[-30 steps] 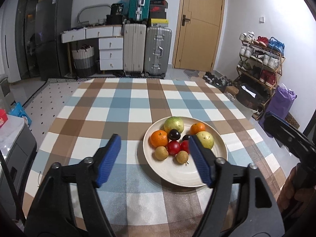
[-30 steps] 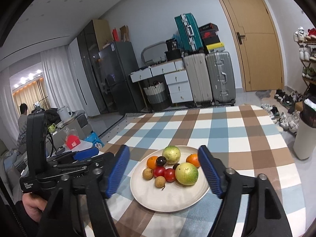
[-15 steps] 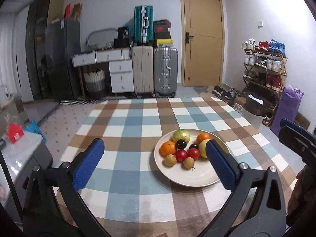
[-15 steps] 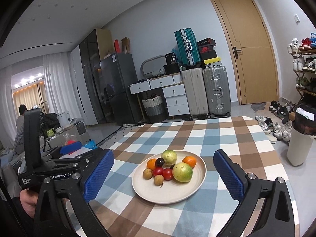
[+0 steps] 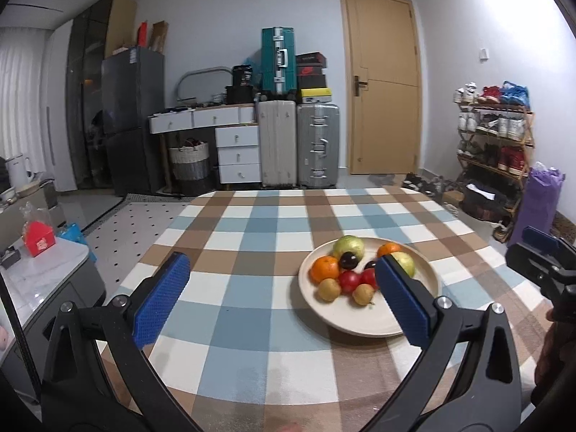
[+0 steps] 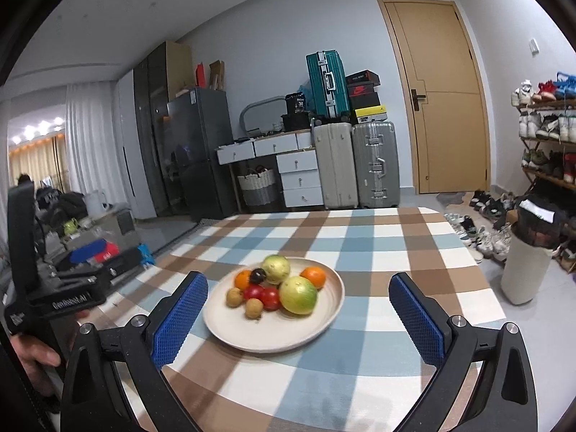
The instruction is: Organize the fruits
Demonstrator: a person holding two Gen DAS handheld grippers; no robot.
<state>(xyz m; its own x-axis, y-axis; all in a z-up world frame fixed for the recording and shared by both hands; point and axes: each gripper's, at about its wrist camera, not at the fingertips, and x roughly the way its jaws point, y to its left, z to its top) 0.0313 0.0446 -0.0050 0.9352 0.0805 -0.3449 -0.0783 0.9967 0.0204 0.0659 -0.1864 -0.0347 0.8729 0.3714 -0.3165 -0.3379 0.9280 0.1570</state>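
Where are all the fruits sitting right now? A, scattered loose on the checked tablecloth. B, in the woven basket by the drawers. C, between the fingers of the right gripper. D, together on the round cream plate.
D: the oranges, green fruits, red ones and small brown ones all lie on the cream plate, and both grippers are open with nothing in them.
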